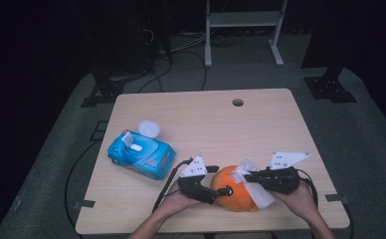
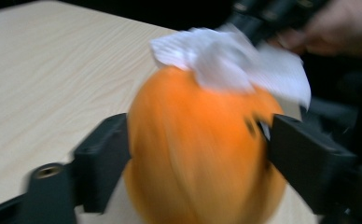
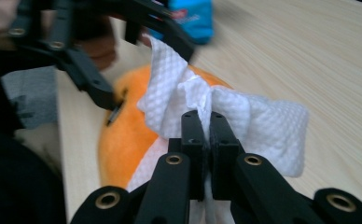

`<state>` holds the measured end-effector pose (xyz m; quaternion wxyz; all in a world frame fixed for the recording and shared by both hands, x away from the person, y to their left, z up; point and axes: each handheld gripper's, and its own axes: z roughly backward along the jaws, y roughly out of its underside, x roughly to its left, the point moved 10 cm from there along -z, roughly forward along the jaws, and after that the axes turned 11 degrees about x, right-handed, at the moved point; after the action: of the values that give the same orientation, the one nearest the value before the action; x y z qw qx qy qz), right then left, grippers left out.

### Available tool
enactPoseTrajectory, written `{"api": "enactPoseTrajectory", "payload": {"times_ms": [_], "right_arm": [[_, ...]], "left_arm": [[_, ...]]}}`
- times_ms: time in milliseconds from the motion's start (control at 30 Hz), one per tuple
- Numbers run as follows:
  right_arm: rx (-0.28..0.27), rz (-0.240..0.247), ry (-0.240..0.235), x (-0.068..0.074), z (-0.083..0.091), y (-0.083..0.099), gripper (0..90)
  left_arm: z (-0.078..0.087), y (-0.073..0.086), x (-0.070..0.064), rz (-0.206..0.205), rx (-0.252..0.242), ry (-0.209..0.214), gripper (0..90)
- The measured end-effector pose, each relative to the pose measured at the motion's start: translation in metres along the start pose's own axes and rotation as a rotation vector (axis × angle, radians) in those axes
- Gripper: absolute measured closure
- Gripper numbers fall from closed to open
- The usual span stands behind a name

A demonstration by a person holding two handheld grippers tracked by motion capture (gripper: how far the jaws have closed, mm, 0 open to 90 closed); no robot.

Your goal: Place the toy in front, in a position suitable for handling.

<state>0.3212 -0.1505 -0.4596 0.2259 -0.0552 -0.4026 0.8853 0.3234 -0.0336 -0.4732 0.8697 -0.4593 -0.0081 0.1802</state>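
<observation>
Two grippers meet over one orange pumpkin (image 1: 233, 195) at the near edge of the wooden table (image 1: 260, 119), between the person's hands. In the left gripper view, the left gripper (image 2: 195, 154) straddles the pumpkin: one black jaw presses its left flank, the other its right, so the orange body sits squarely between them and bulges above them. In the high view that left gripper (image 1: 224, 190) comes at the pumpkin from the person's left.

The right gripper (image 3: 206, 122) has its jaws pressed together on a bunched white wipe (image 3: 244, 121), pinching a fold of it right at the tips. The wipe drapes over the top and right side of the pumpkin, touching its skin, and in the high view the right gripper (image 1: 248, 175) lies against the pumpkin's upper right.

Further left on the table, well apart from the pumpkin, lies a blue pack of wipes (image 1: 141, 154) with its flap up, and just behind it a small round white lid (image 1: 149, 128).
</observation>
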Motion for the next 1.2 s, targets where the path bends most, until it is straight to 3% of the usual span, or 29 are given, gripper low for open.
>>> {"api": "enactPoseTrajectory", "payload": {"times_ms": [100,167,267,367,433,533,667,733,833,967,1000,1100,1200], "right_arm": [[0.0,0.055,-0.031,0.016,-0.007,-0.008,86.5],[0.016,0.078,-0.007,0.018,-0.01,-0.012,86.5],[-0.029,0.066,0.01,0.016,-0.005,-0.022,86.6],[-0.076,0.068,0.04,0.016,0.0,-0.032,86.7],[-0.094,0.072,0.065,0.015,0.002,-0.036,86.7],[-0.067,0.046,0.069,0.007,-0.003,-0.027,86.6],[-0.03,0.008,0.07,-0.003,-0.003,-0.009,86.6],[-0.028,-0.01,0.048,-0.003,0.001,-0.004,86.5],[-0.016,0.025,0.023,0.007,-0.006,-0.003,86.5],[-0.003,0.07,-0.003,0.017,-0.01,-0.005,86.4],[-0.002,0.074,-0.003,0.018,-0.011,-0.006,86.4],[-0.009,0.085,0.029,0.017,-0.01,-0.013,86.5],[-0.044,0.095,0.038,0.019,-0.008,-0.025,86.5]], "left_arm": [[-0.006,0.007,-0.002,-0.001,0.047,0.003,19.5],[-0.005,0.007,-0.001,-0.01,0.05,-0.012,33.4],[0.001,0.0,-0.002,-0.064,-0.001,-0.065,47.6],[0.003,-0.009,-0.009,-0.143,-0.078,-0.161,53.0],[0.003,-0.011,-0.011,-0.181,-0.088,-0.199,53.6],[0.002,-0.005,-0.006,-0.184,-0.07,-0.205,52.7],[0.008,0.002,-0.003,-0.158,-0.054,-0.17,48.7],[0.008,0.002,-0.003,-0.129,-0.041,-0.131,38.7],[0.006,0.001,0.002,-0.088,-0.022,-0.137,19.0],[-0.001,0.008,0.001,-0.047,0.016,-0.077,12.0],[-0.002,0.009,0.001,-0.043,0.017,-0.072,14.1],[0.0,0.007,0.002,-0.074,0.026,-0.1,37.6],[0.0,0.004,-0.003,-0.129,0.013,-0.116,46.3]]}}
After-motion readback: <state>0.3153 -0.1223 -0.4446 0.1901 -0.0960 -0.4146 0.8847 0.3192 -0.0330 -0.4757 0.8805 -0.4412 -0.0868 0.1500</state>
